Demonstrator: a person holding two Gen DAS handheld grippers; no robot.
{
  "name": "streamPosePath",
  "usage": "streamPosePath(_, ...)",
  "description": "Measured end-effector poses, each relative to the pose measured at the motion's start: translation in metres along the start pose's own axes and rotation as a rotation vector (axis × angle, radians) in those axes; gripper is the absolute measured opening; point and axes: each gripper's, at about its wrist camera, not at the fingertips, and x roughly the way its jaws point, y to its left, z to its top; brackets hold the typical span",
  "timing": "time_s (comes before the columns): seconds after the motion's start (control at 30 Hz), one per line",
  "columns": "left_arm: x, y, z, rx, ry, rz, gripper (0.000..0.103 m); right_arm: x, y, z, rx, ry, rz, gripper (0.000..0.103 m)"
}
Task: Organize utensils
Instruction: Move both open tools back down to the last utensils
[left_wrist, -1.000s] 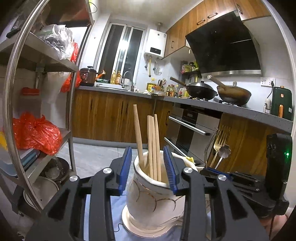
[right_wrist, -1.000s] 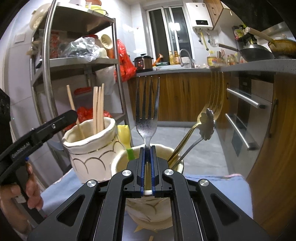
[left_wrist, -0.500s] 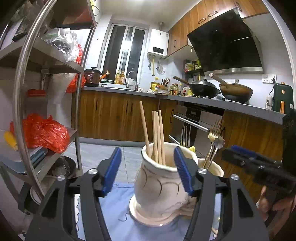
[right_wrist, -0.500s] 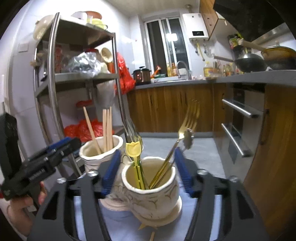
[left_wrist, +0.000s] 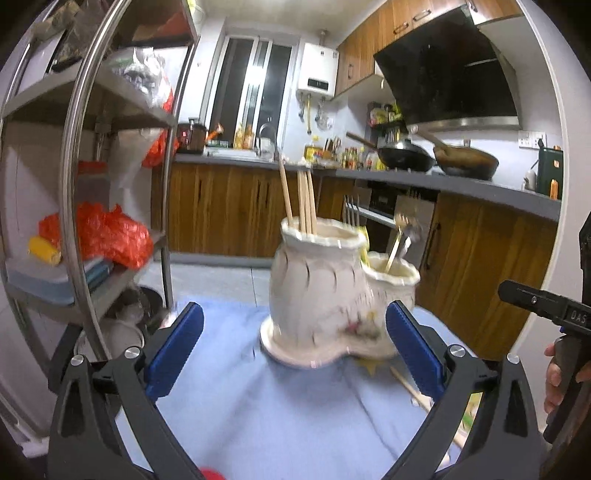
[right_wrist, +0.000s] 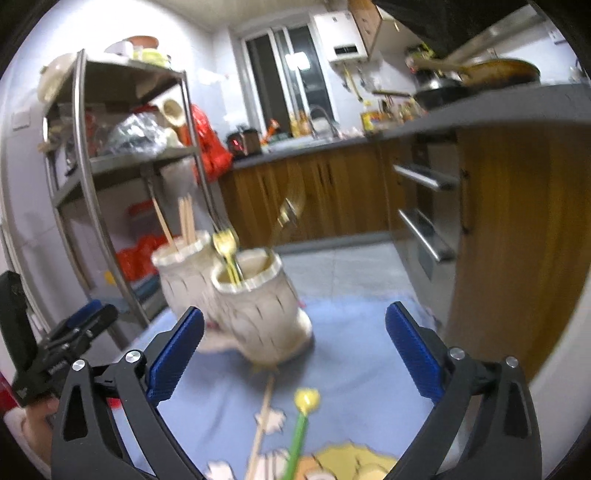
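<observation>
Both grippers — left gripper (left_wrist: 293, 347) and right gripper (right_wrist: 294, 345) — hang spread and empty; next, the right must pinch the loose chopstick (right_wrist: 260, 424) just ahead.

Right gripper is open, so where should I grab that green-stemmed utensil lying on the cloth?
Grip the green-stemmed utensil mid-stem, coming from above, with the right gripper turned so its fingers straddle the stem crosswise. It lies flat on the blue cloth, close beside a loose chopstick, so keep clear.

Motion blur on ceramic holder (right_wrist: 255, 310) and forks (right_wrist: 225, 243); chopstick (right_wrist: 260, 428) cut by bottom edge, holder base decoration unreadable.
</observation>
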Motion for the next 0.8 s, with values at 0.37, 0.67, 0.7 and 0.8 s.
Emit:
streamPosePath(0.37,-0.013,-0.015,-0.031,0.042,0.117,0.004,0.097,0.010,0.000,-0.048,-0.043,0.225,-0.074,0.098)
streamPosePath(0.67,-0.001,-0.022,-0.048,0.059,0.218,-0.005,0.097,0.026,0.001,-0.062,-0.076,0.324,-0.122,0.098)
streamPosePath(0.7,0.001,-0.023,-0.050,0.064,0.226,-0.004,0.097,0.028,0.001,-0.063,-0.079,0.331,-0.129,0.098)
streamPosePath(0.8,0.003,-0.025,-0.052,0.071,0.240,-0.014,0.097,0.032,0.001,-0.064,-0.085,0.344,-0.134,0.098)
